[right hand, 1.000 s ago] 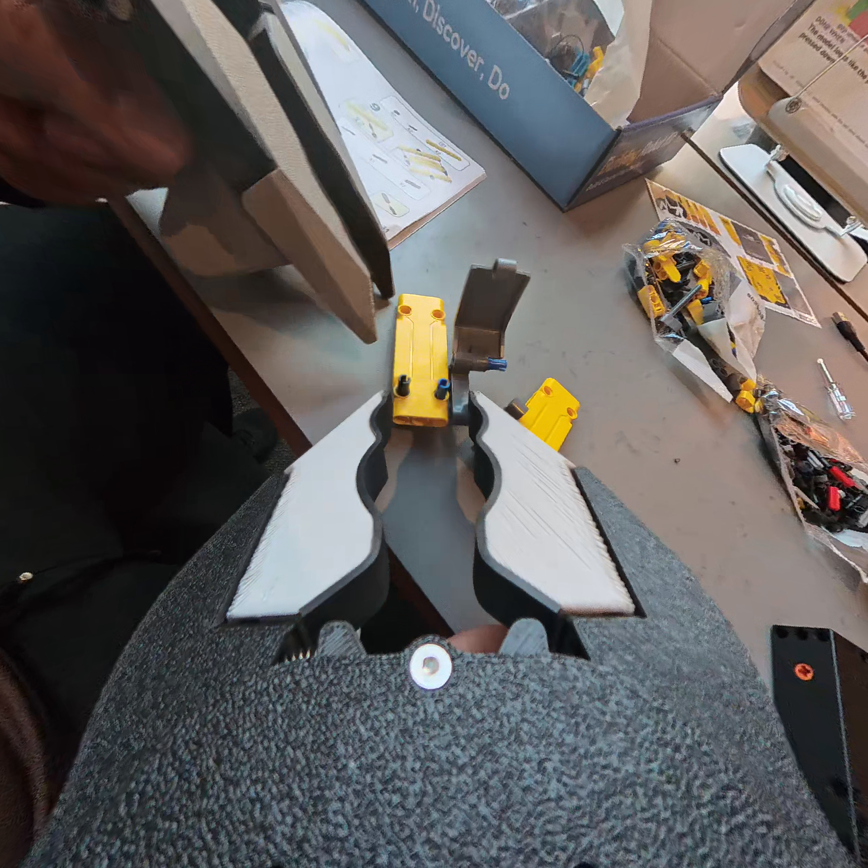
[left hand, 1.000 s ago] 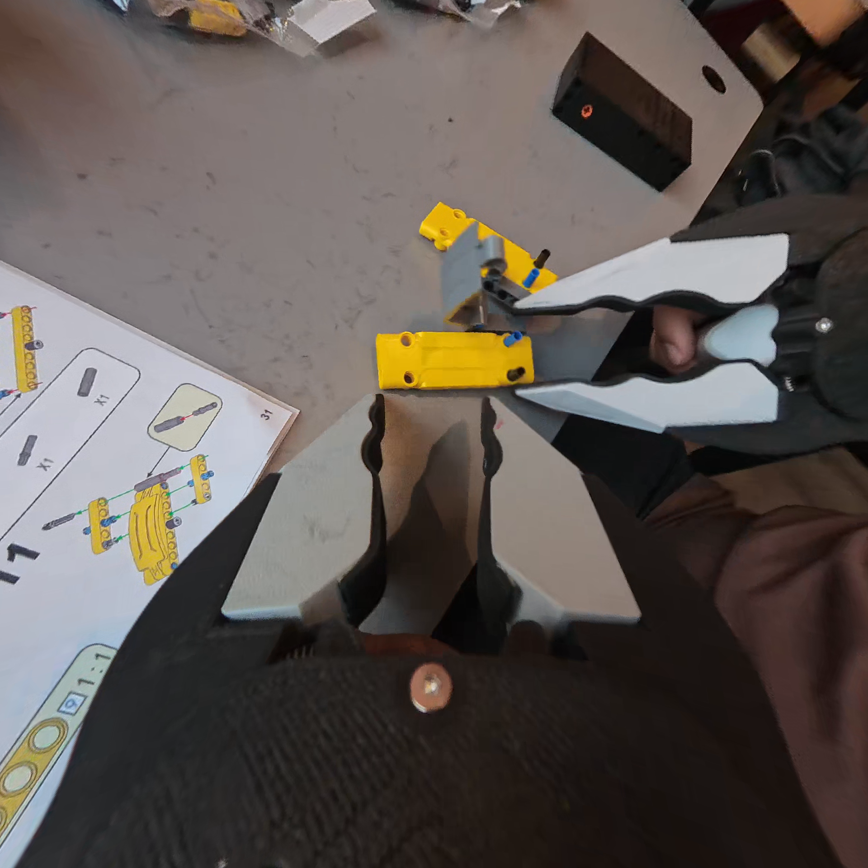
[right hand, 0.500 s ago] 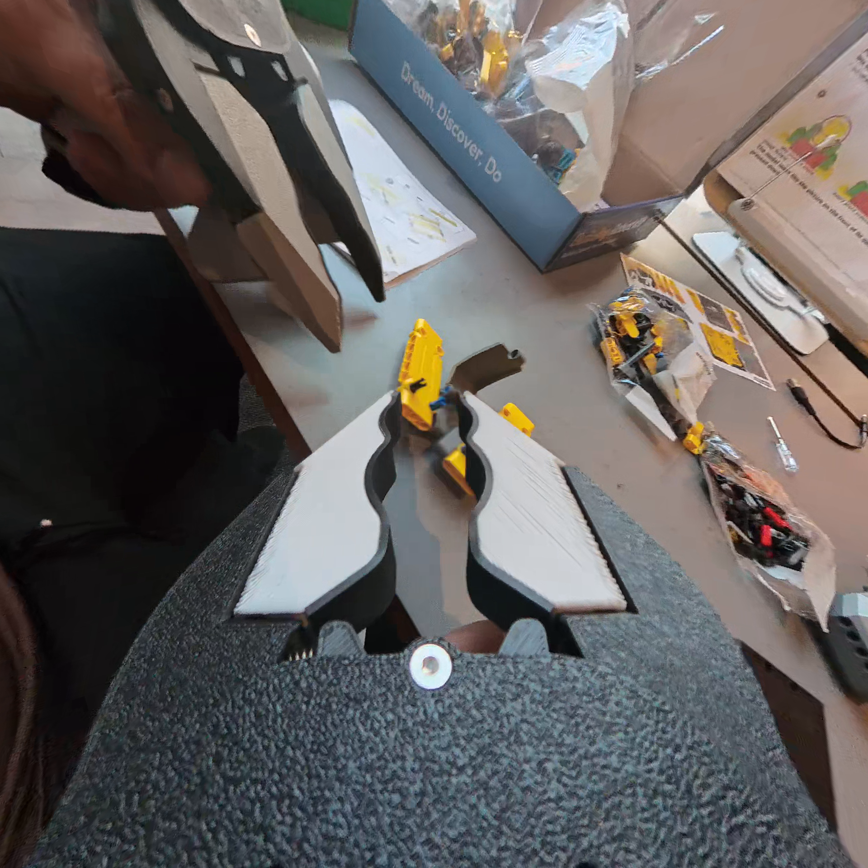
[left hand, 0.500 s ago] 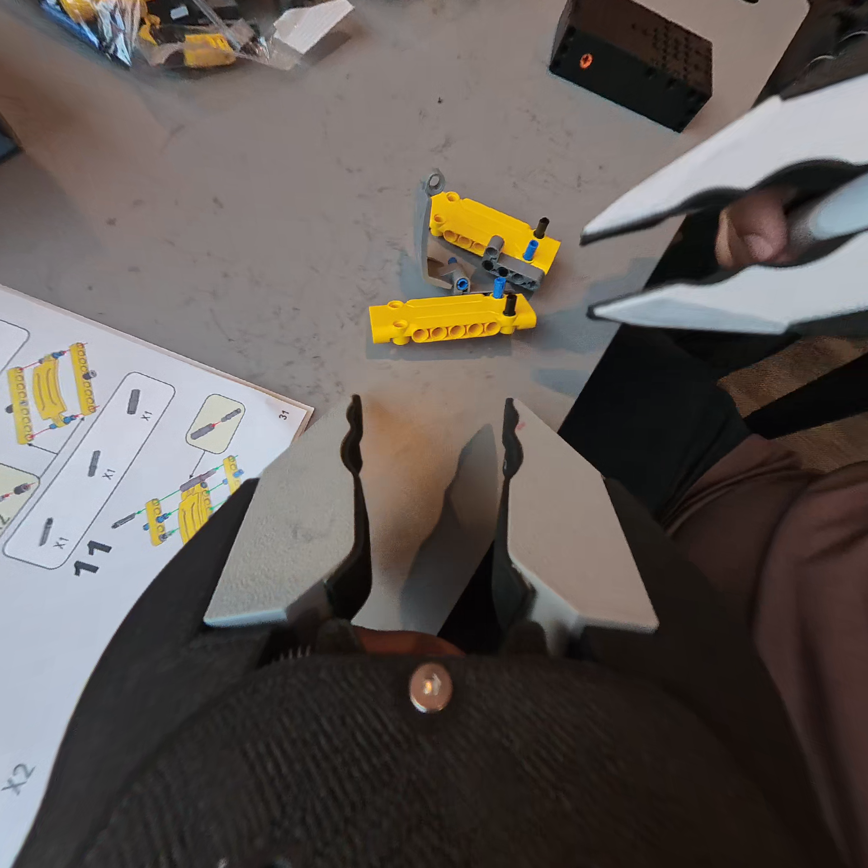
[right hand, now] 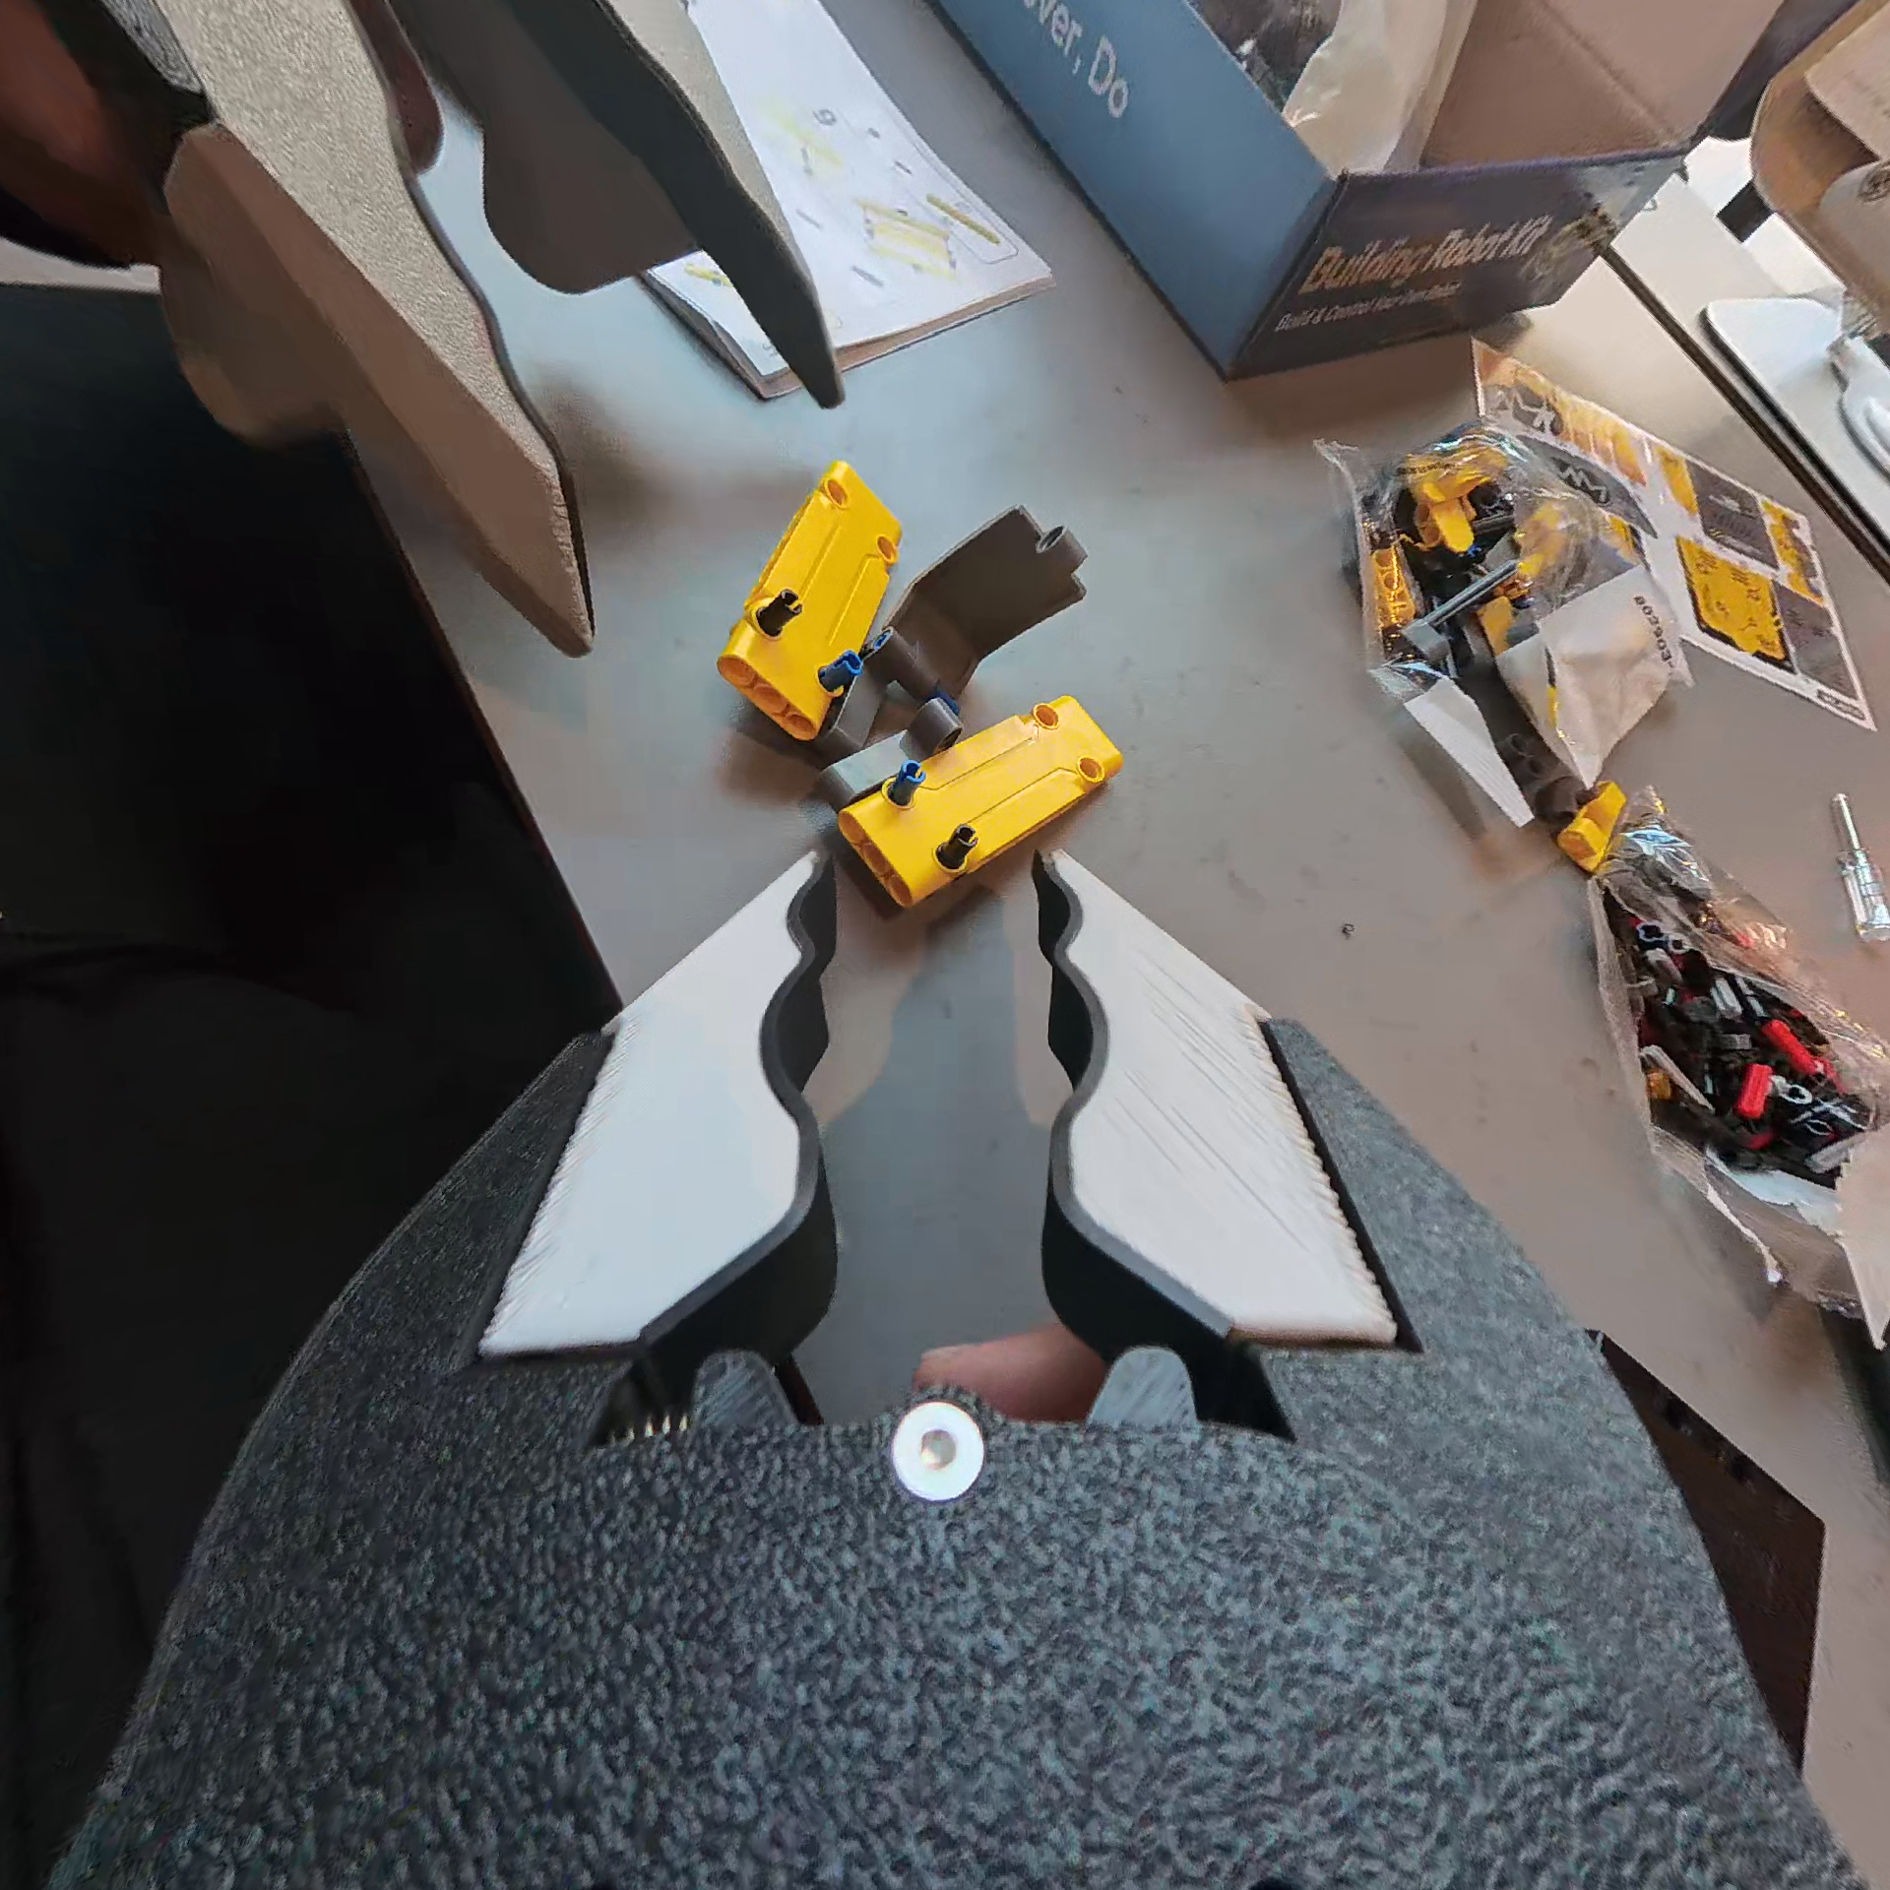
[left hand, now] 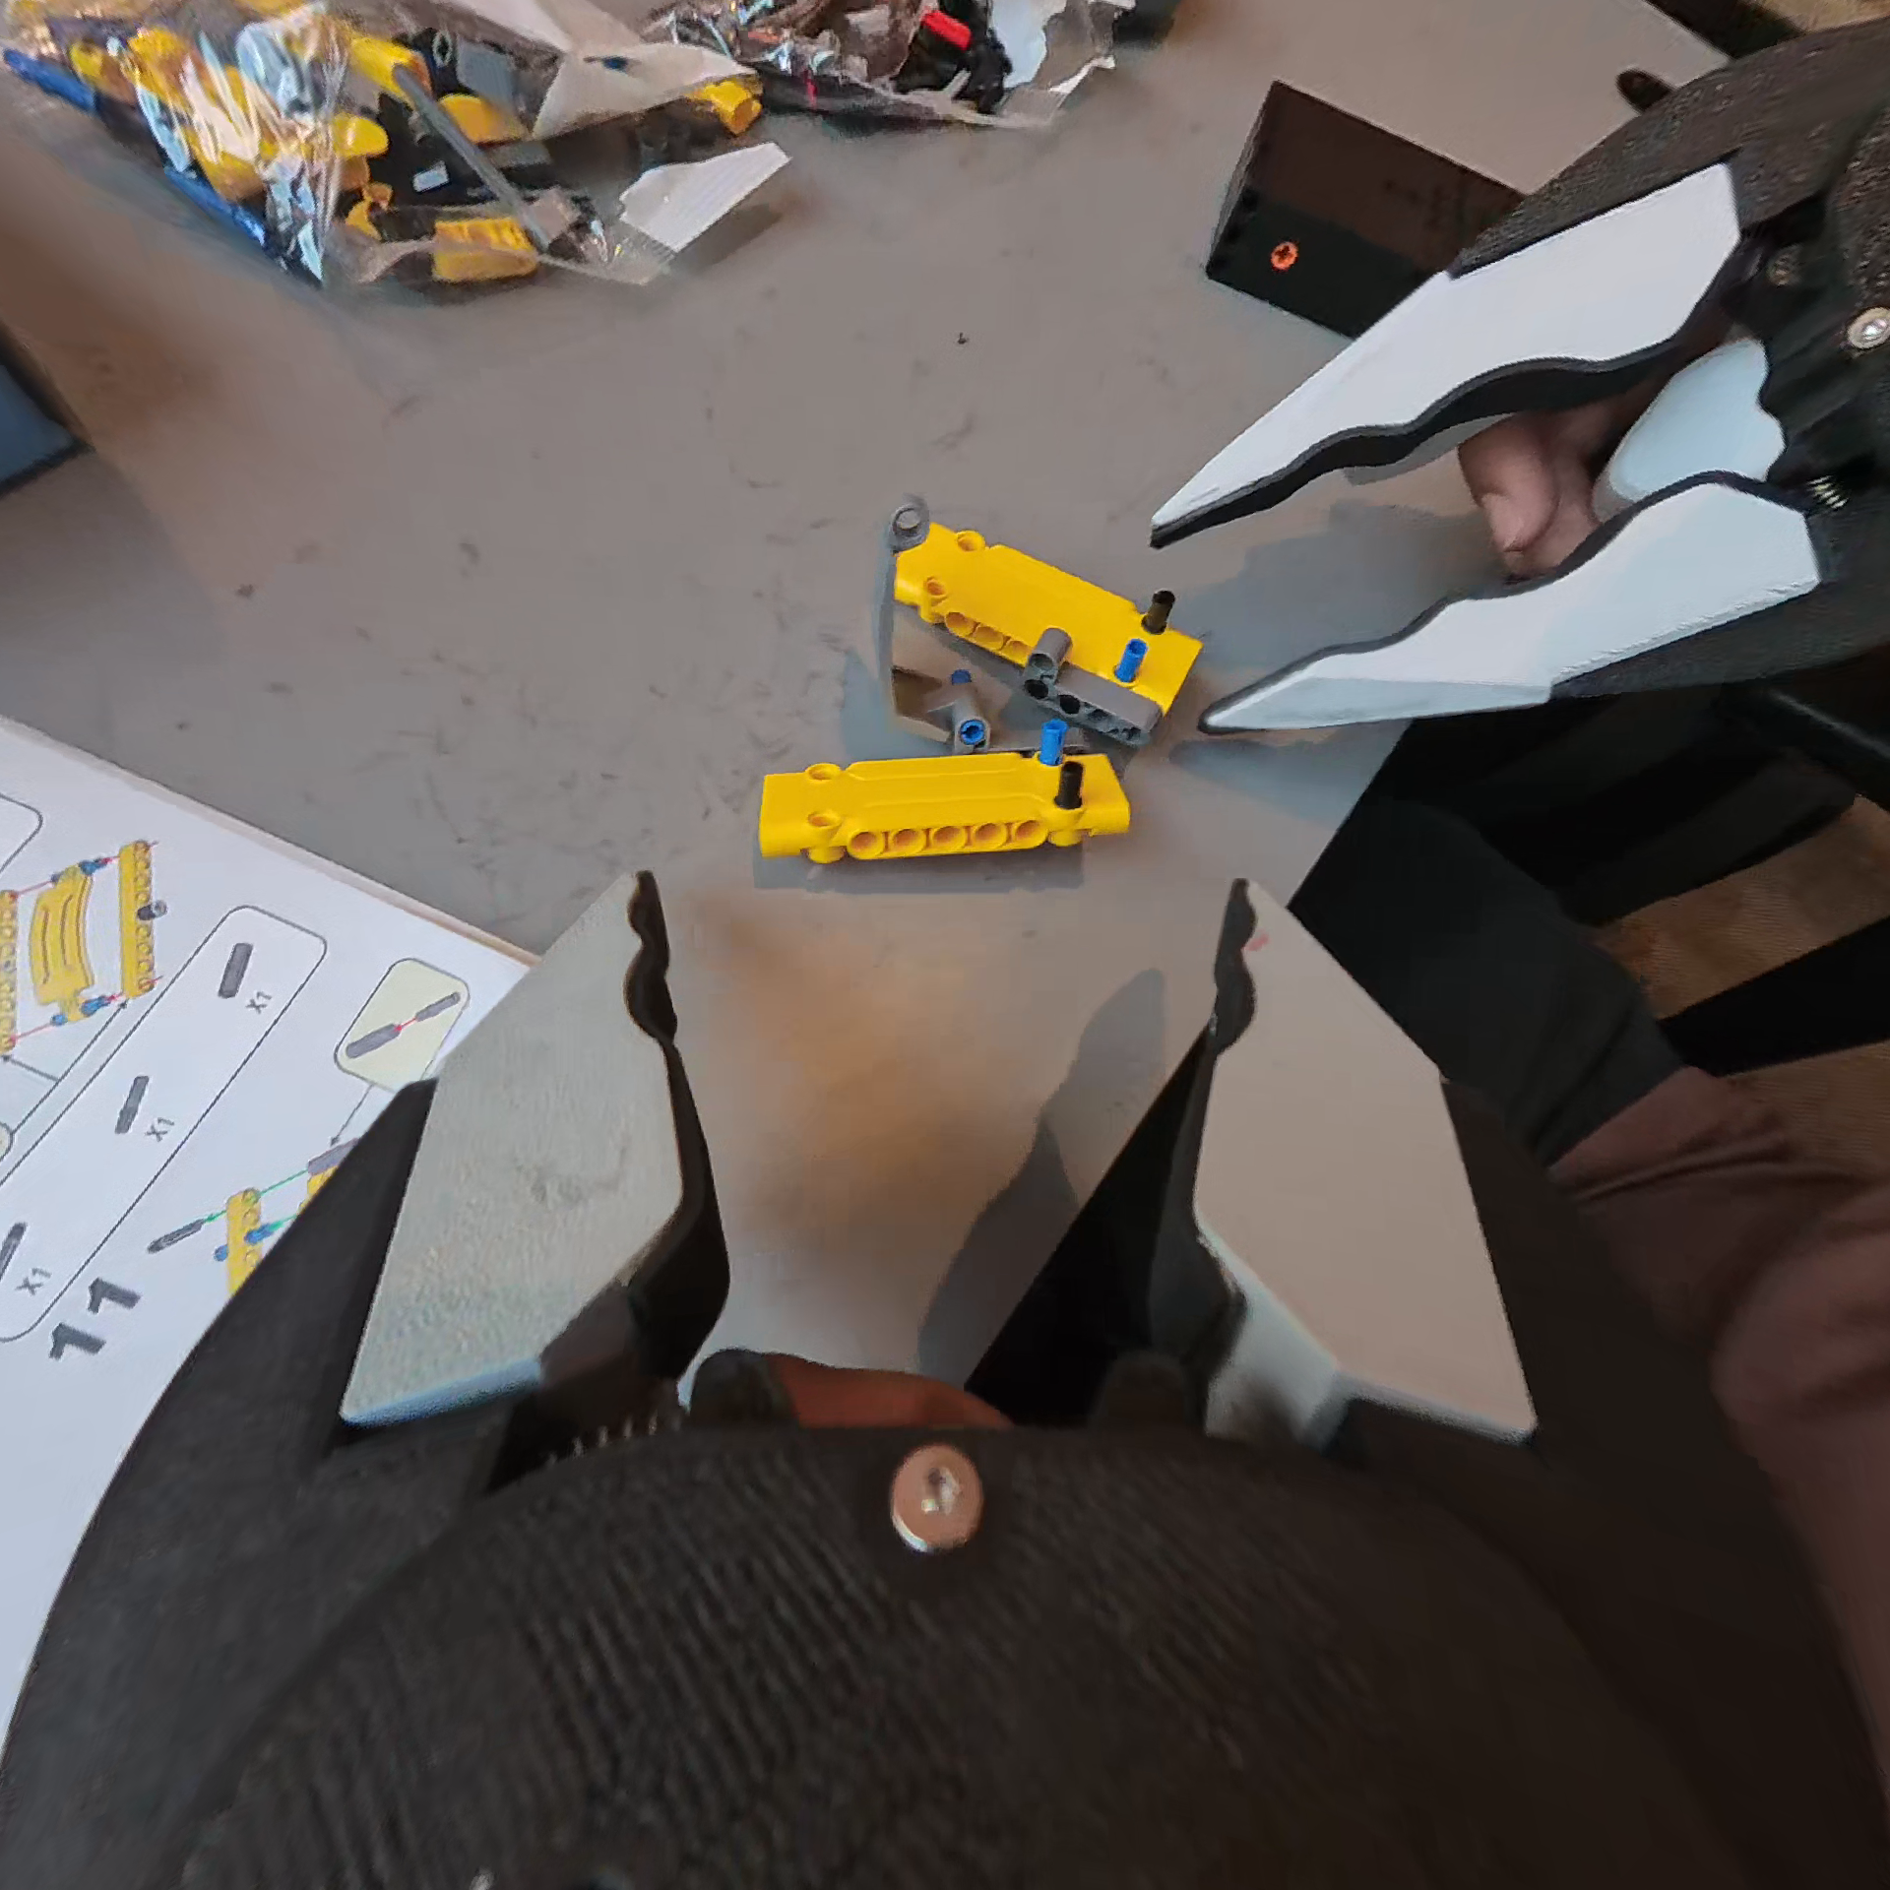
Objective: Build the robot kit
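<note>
Left wrist view — left gripper (left hand: 936, 905) now empty, jaws spread wide, wider than a second ago; hovers just short of yellow-and-grey brick assembly (left hand: 987, 706), no contact. Assembly now lies loose on grey table (left hand: 511, 532), no longer pinched. Right gripper (left hand: 1176, 629) off to assembly's right, jaws parted, tips near it. Instruction booklet (left hand: 123, 1074) left of assembly; parts bag (left hand: 338, 133) well beyond it.

Right wrist view — right gripper (right hand: 931, 869) drawn back, jaws moderately apart, nothing held; nearer yellow beam (right hand: 982, 793) of assembly just ahead of tips. Blue box (right hand: 1278, 174) far beyond assembly.
</note>
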A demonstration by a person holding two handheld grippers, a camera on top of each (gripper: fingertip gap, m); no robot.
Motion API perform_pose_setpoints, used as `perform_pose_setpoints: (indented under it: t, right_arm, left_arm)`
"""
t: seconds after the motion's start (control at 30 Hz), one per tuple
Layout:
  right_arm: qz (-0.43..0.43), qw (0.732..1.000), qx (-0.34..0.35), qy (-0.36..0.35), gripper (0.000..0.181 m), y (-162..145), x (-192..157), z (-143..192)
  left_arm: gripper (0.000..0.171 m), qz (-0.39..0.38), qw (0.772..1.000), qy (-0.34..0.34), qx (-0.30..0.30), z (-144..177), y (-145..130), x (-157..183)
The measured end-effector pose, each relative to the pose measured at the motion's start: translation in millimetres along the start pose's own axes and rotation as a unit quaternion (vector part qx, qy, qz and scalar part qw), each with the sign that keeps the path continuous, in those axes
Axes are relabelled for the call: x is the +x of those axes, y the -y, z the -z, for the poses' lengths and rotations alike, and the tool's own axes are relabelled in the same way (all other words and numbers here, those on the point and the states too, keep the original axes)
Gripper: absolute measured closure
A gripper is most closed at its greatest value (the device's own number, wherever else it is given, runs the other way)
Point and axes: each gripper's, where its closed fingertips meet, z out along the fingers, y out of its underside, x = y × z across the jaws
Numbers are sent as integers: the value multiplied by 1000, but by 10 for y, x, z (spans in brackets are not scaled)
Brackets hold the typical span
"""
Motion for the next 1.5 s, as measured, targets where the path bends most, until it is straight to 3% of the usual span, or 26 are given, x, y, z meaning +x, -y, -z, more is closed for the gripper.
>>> perform_pose_setpoints:
  t: [0.7, 1.1, 1.2, 1.33, 1.5]
  right_arm:
    - [-26, 998, 7, 59, 140, -55, -96, 9]
    - [-41, 994, 29, 100, 133, -18, -91, 122]
    - [-55, 988, 17, 141, 115, 11, -137, 119]
    - [-4, 995, 2, 102, 116, 55, 110, 93]
    - [9, 992, -15, 126, 114, 76, 205, -54]
  left_arm:
    - [82, -16, 1000, -6, -4, -8, -92, -64]
    - [68, -39, 999, -27, -6, 54, -2, 65]
    - [64, -45, 998, -26, -27, -44, 2, 48]
    - [63, -51, 997, -31, -56, -144, 53, 92]
    - [62, -72, 990, 0, -121, -248, -11, 33]
